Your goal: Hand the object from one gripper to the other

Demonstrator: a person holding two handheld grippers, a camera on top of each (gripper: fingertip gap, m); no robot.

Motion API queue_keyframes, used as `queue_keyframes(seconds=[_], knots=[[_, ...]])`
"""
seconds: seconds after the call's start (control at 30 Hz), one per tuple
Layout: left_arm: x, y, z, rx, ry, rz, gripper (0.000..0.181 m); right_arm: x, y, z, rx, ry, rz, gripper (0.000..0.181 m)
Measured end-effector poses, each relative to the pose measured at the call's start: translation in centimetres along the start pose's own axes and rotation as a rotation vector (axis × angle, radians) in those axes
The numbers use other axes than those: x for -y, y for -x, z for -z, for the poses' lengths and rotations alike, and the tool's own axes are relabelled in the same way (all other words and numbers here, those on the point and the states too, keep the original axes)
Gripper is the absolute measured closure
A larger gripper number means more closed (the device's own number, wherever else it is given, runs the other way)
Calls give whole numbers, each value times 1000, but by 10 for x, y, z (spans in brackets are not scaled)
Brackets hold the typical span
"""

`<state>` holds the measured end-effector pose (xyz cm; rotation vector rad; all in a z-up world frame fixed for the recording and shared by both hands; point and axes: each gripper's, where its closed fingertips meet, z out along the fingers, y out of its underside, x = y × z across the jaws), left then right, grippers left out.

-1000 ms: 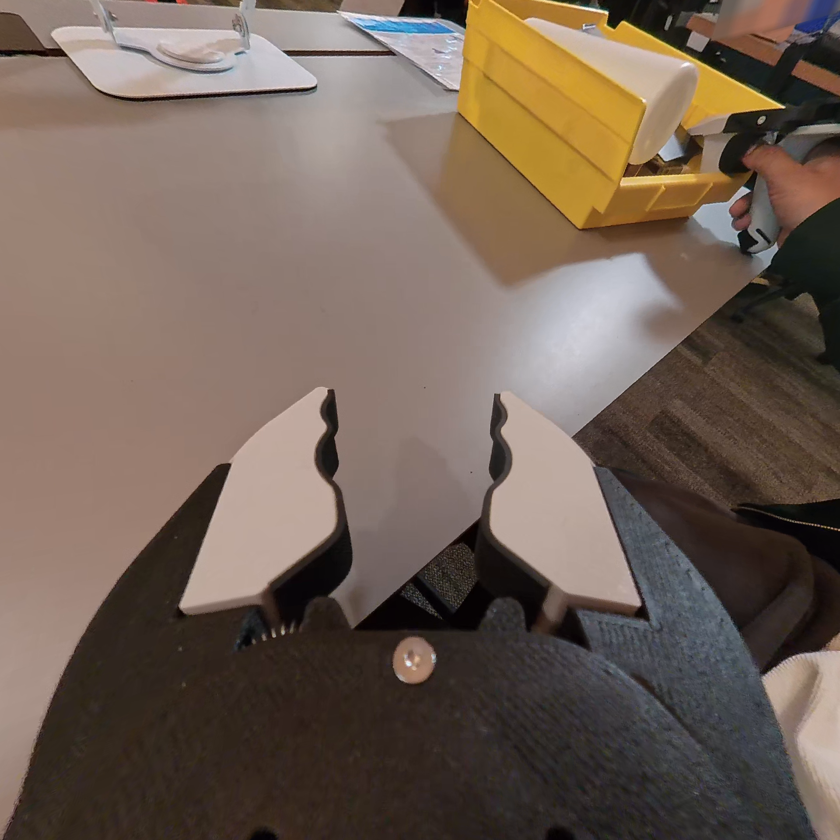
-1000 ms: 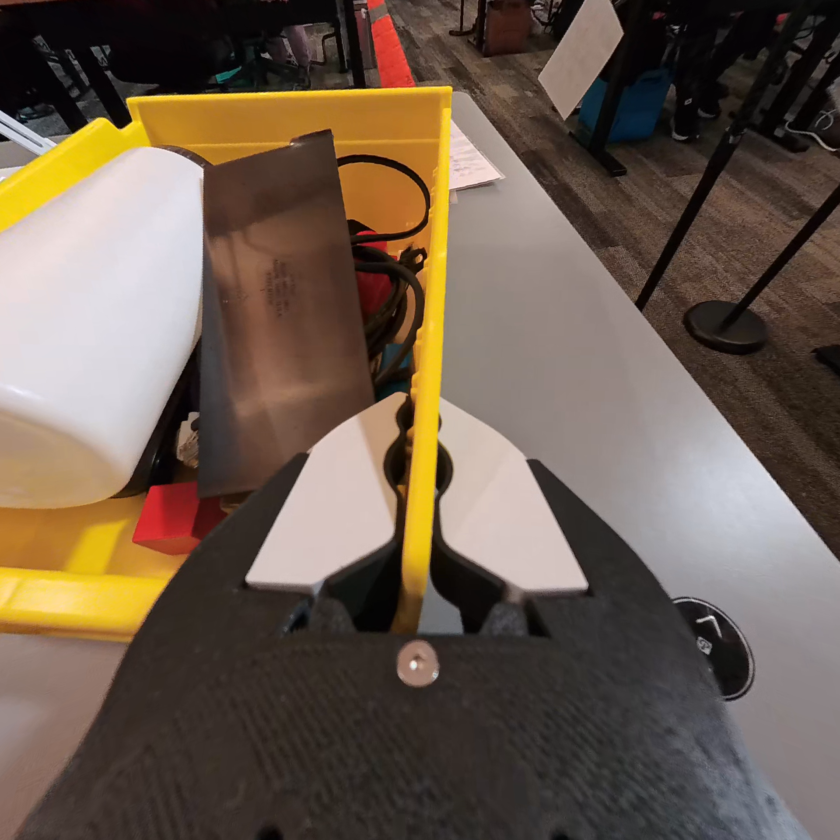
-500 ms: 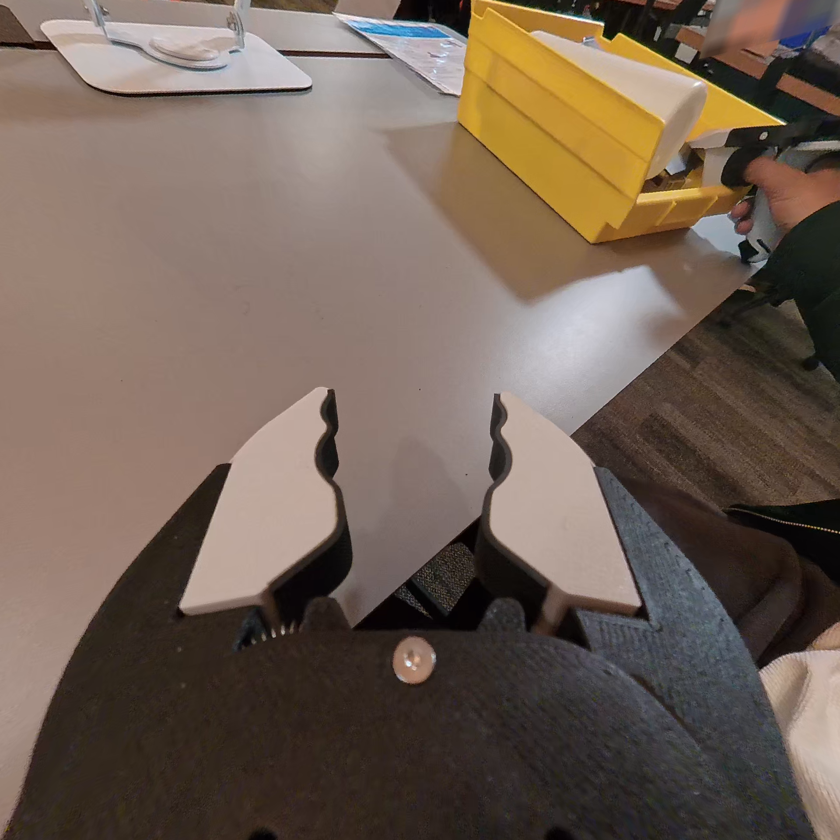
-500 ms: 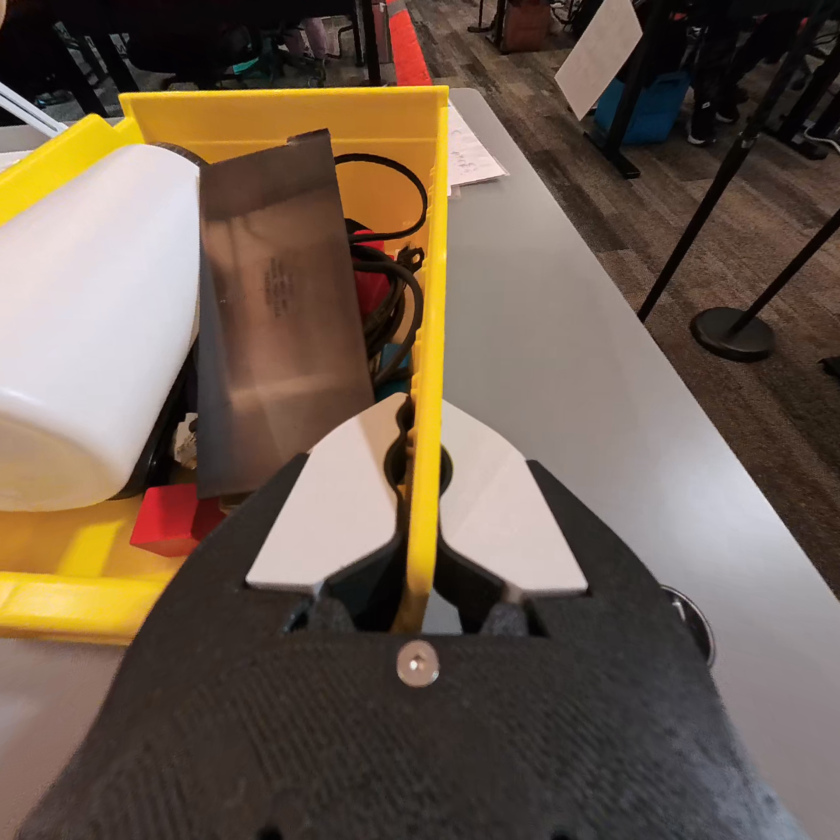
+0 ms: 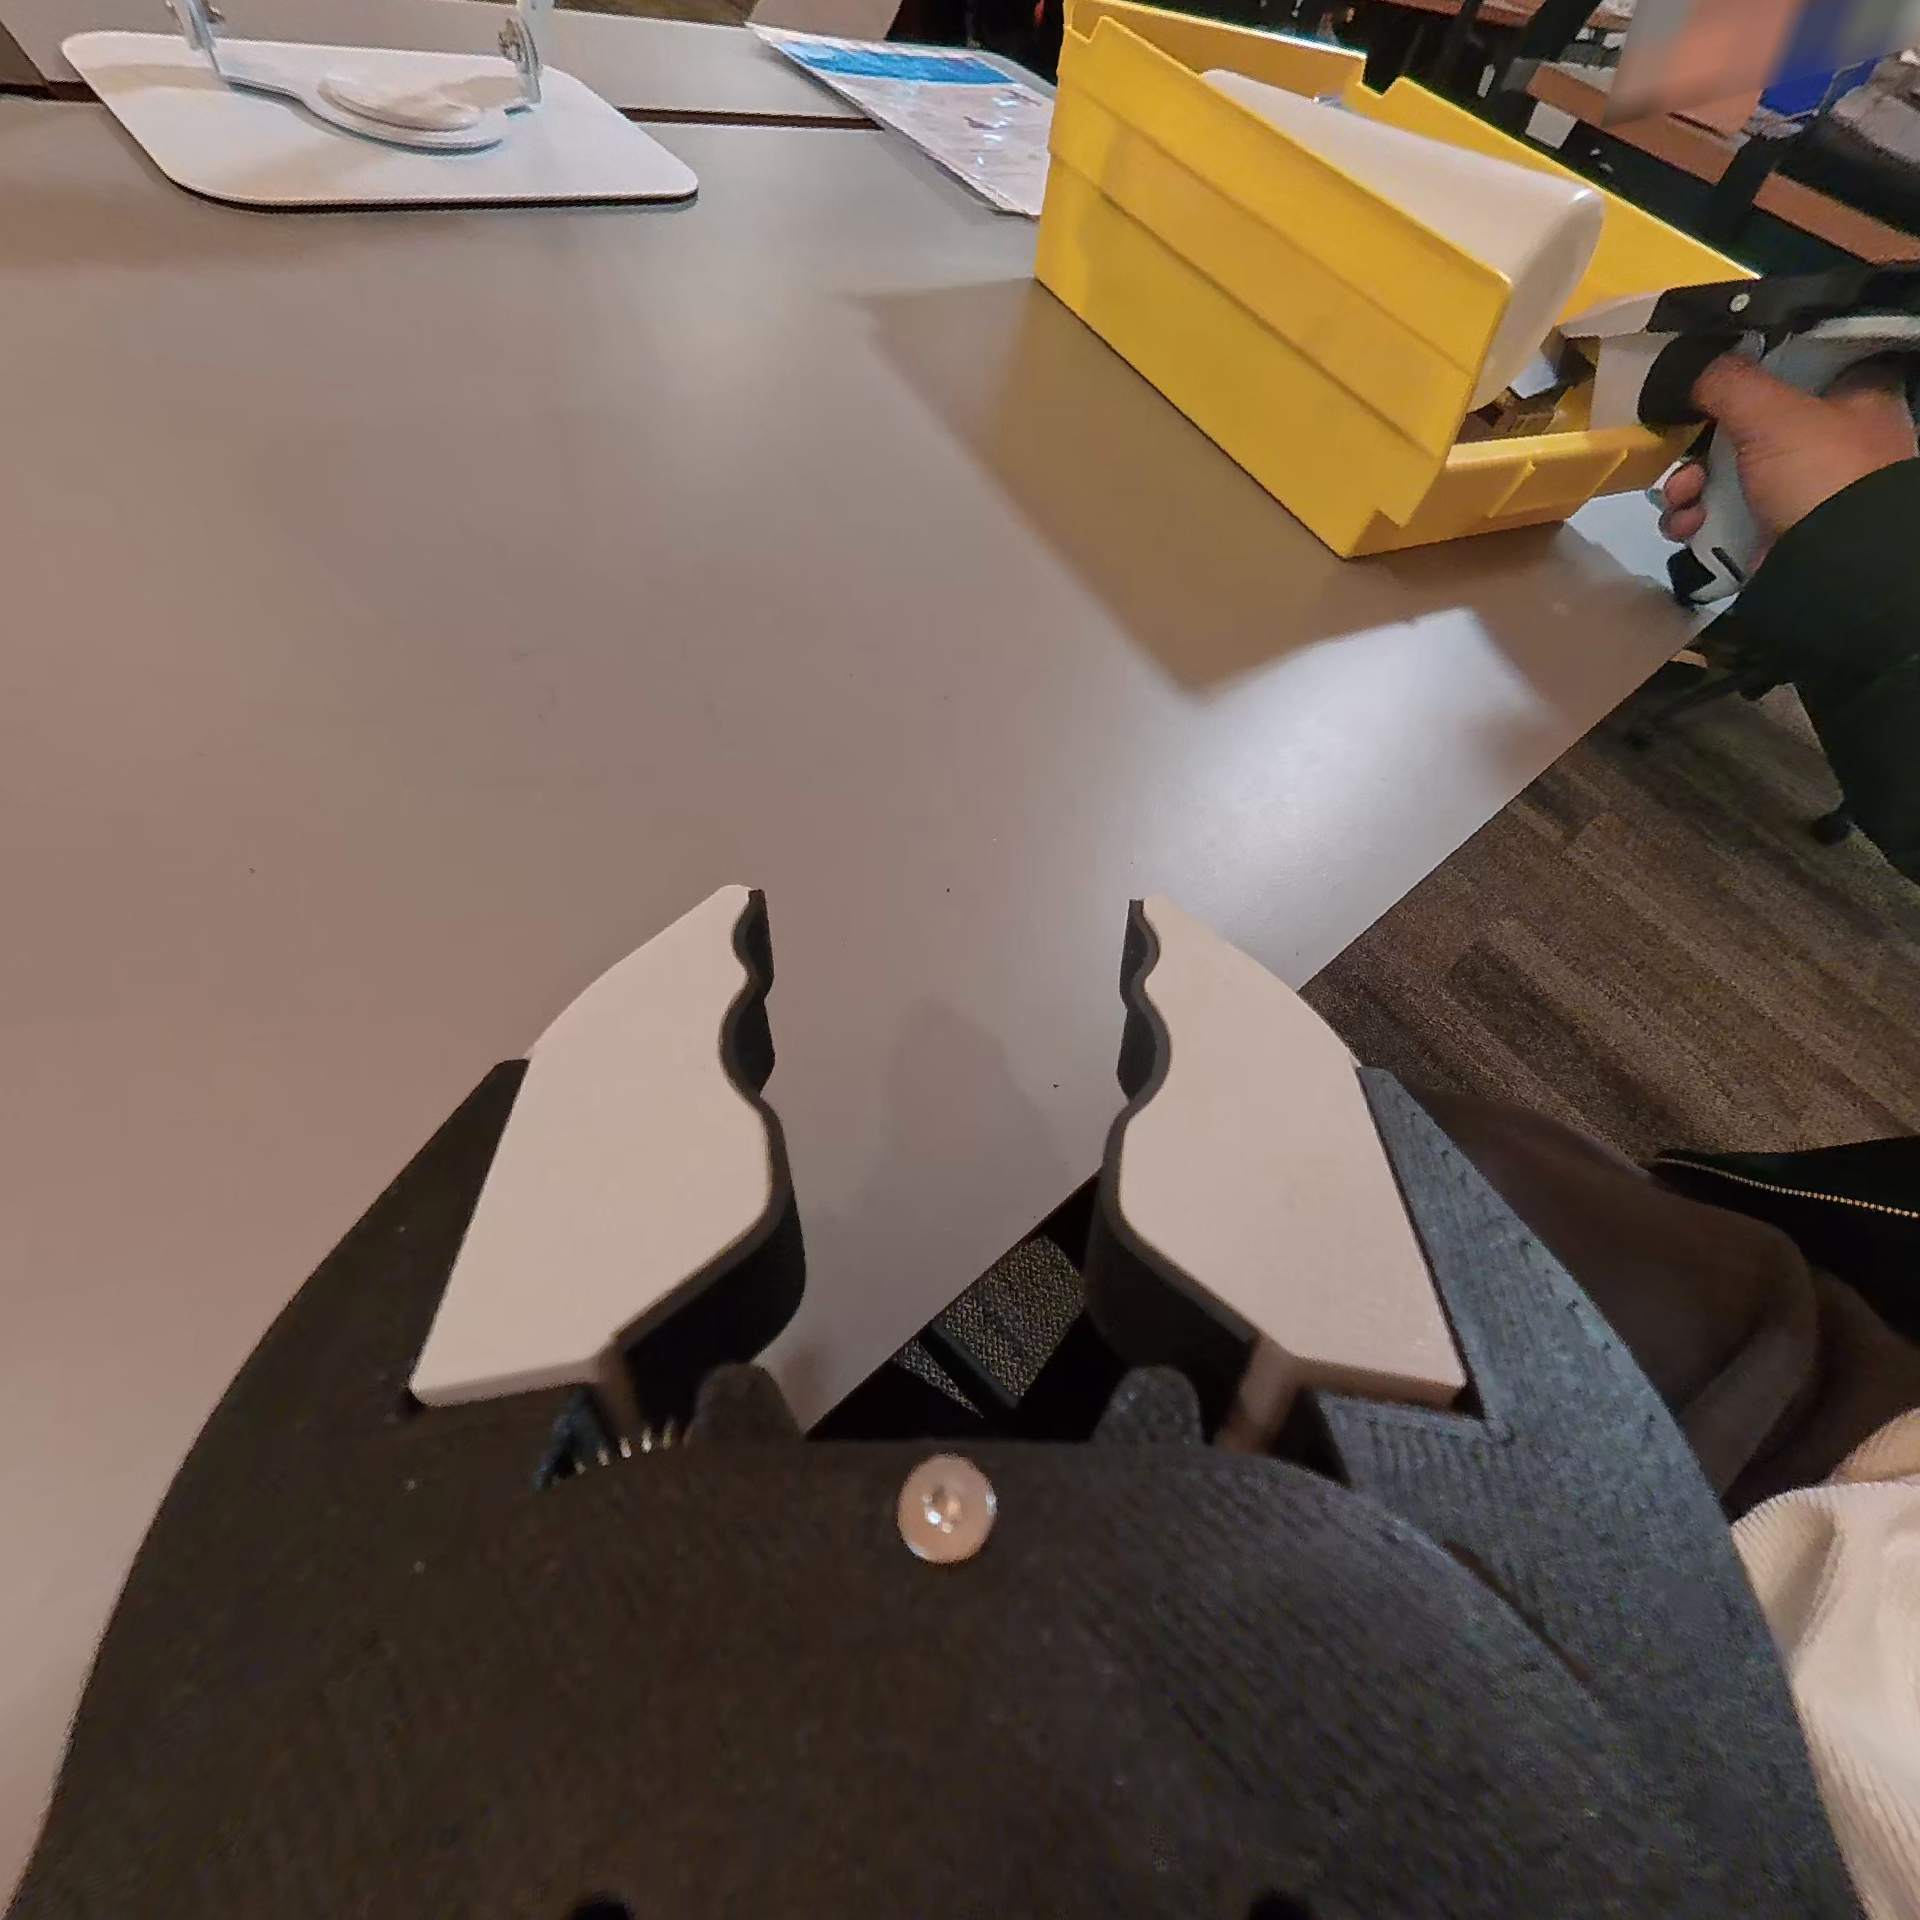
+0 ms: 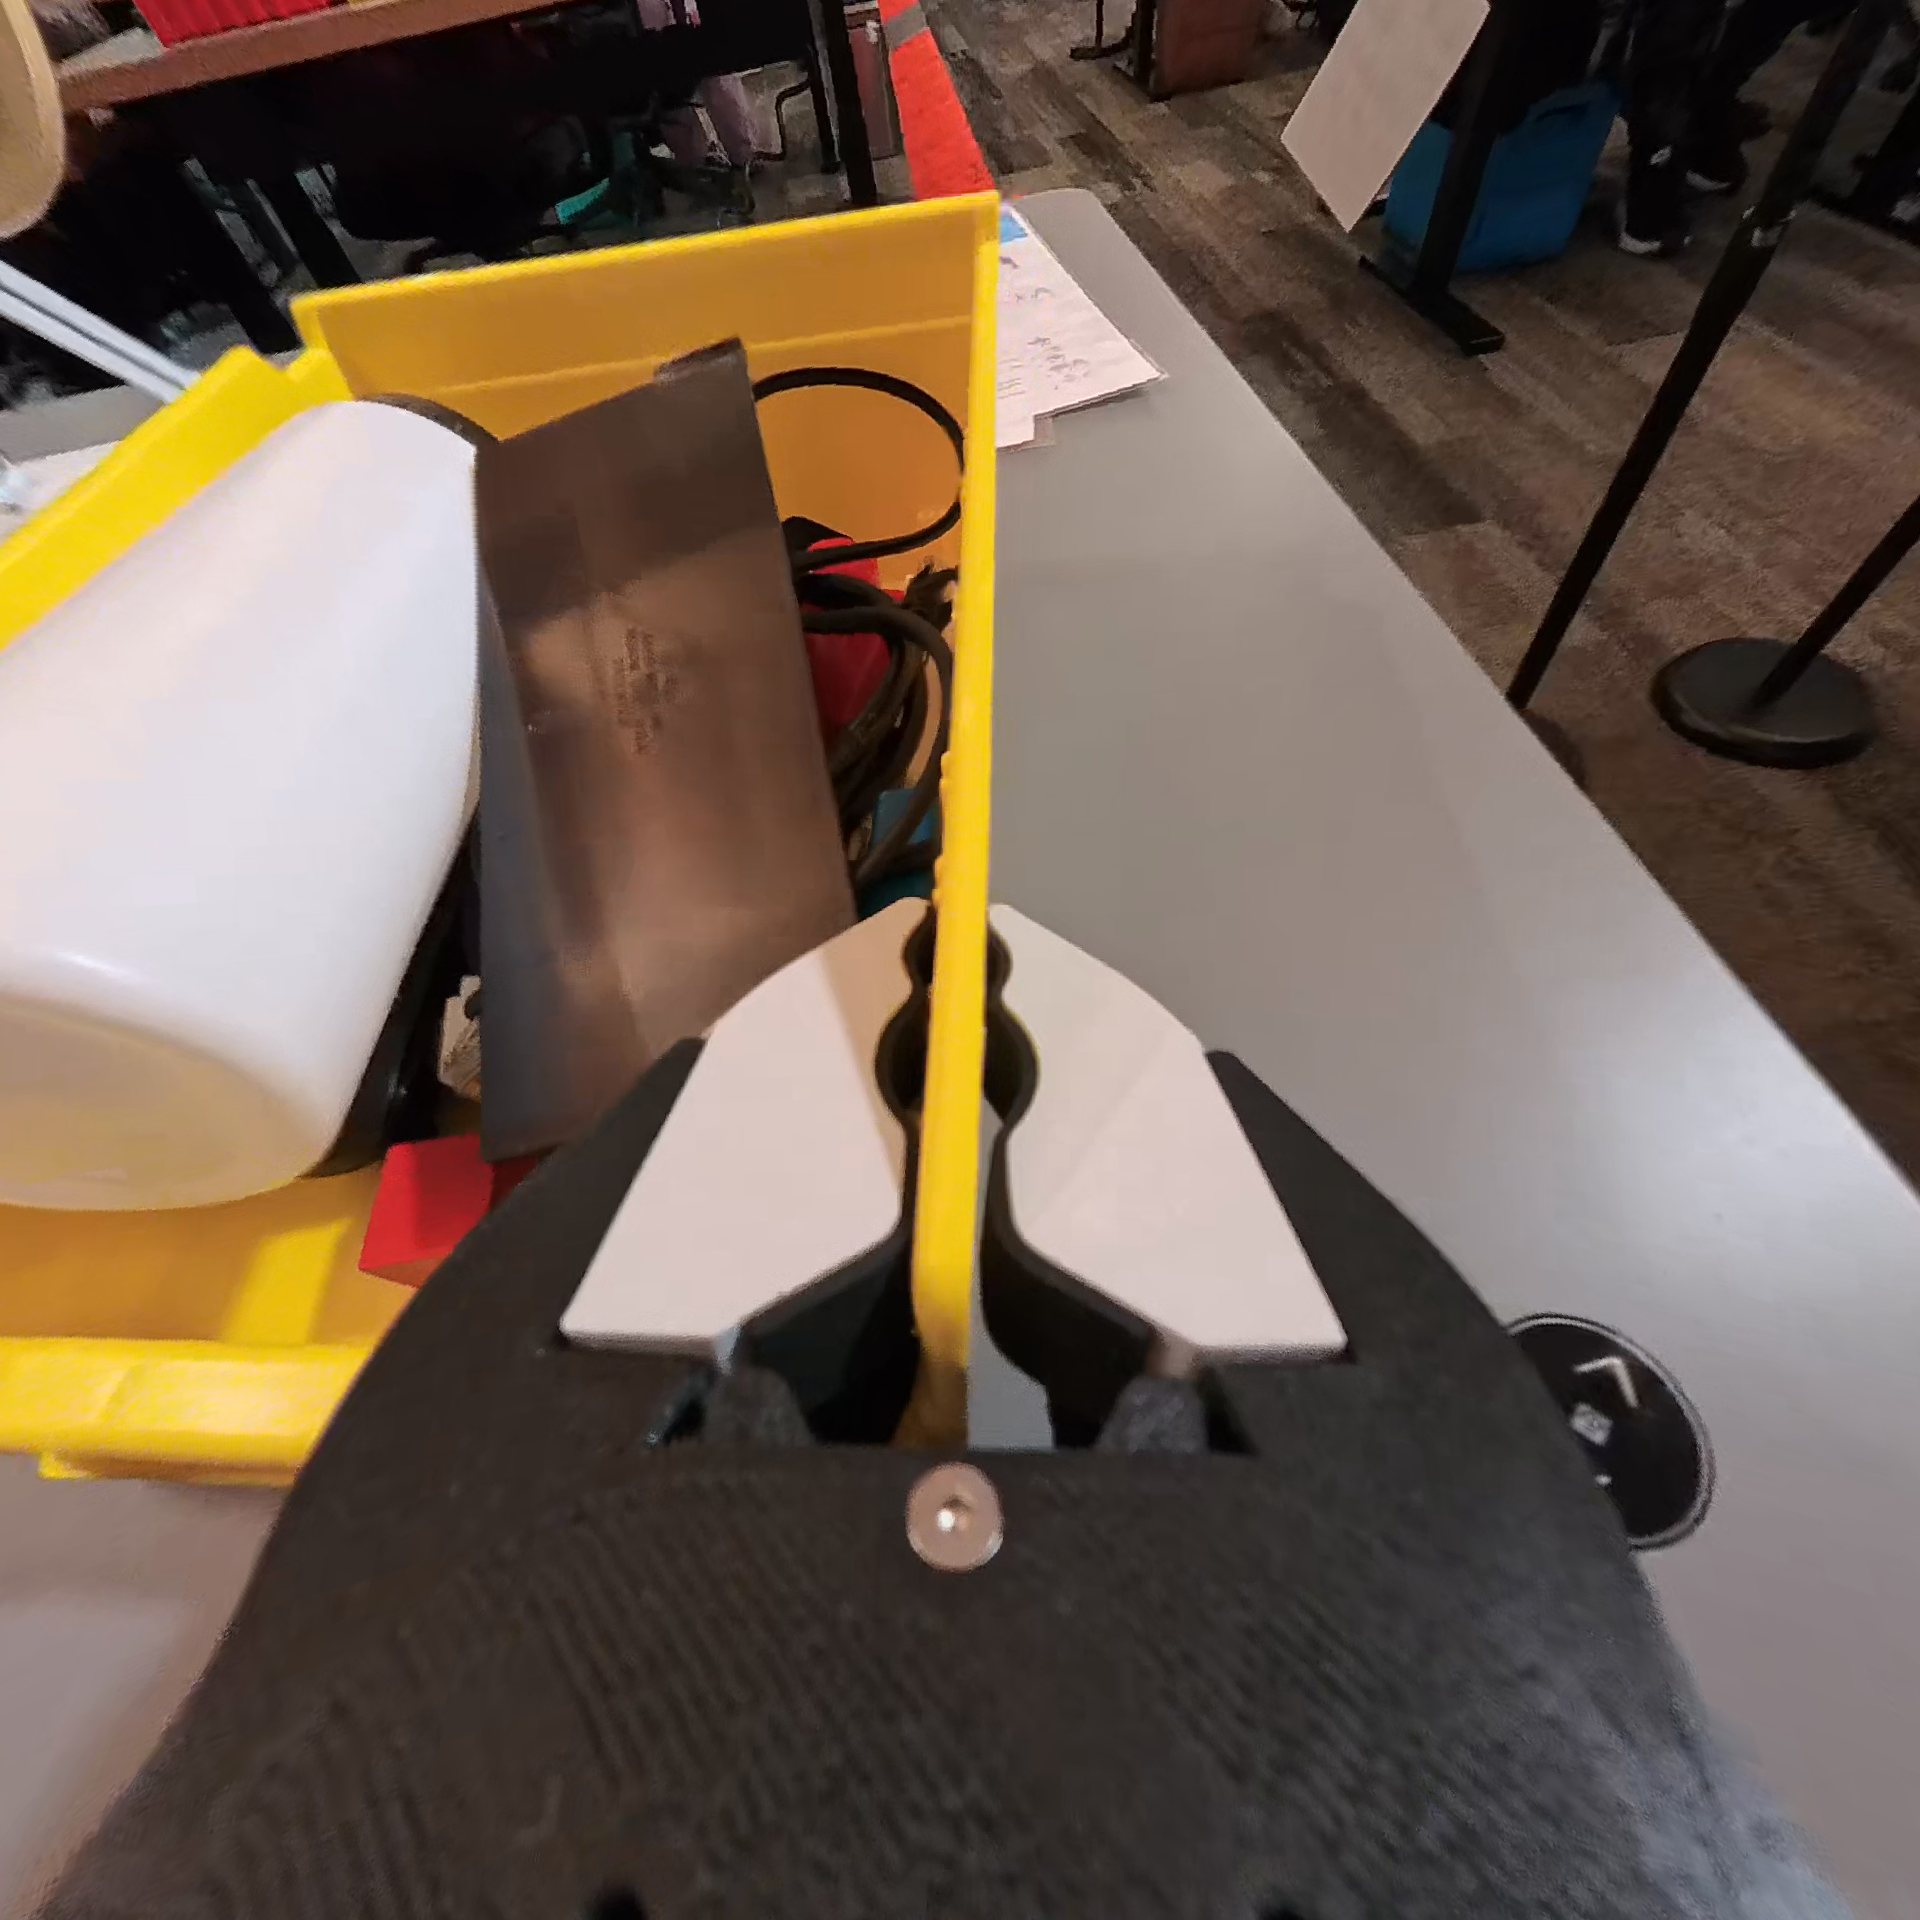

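Two claws are seen: the right claw point(image 6: 956, 1039) is clamped on the yellow bin's point(image 5: 1247, 301) side wall at two o'clock on the bench point(image 5: 520, 520), so it should be dragged level toward the parted, empty left claw point(image 5: 945, 997).

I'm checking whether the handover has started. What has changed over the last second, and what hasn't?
The yellow bin has tipped or lifted slightly at the held end; the far room shows more above its back wall. No grasp or release: the right gripper stays shut on the bin's side wall. The left gripper stays open and empty over the table, far from the bin.
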<state>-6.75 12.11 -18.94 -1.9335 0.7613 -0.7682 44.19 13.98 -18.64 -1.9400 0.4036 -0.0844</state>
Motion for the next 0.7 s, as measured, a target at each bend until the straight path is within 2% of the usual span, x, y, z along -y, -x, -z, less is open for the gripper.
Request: queue_keyframes(seconds=[0.2, 0.53, 0.57, 0.6, 0.7], knots=[[0, 0, 0, -2, -2, 2, 115, 0, -1, 4, 137, 0, -260, 172], [5, 10, 4, 46, -26, -10, 112, 9, 49, 7, 283, 14, -209, 172], [8, 17, 7, 85, -41, -19, 108, 9, 57, 8, 307, 17, -207, 171], [12, 31, 13, 172, -65, -46, 96, 9, 65, 10, 329, 21, -203, 171], [29, 95, 56, 571, -119, -210, 61, 6, 93, 14, 397, 41, -178, 171]])
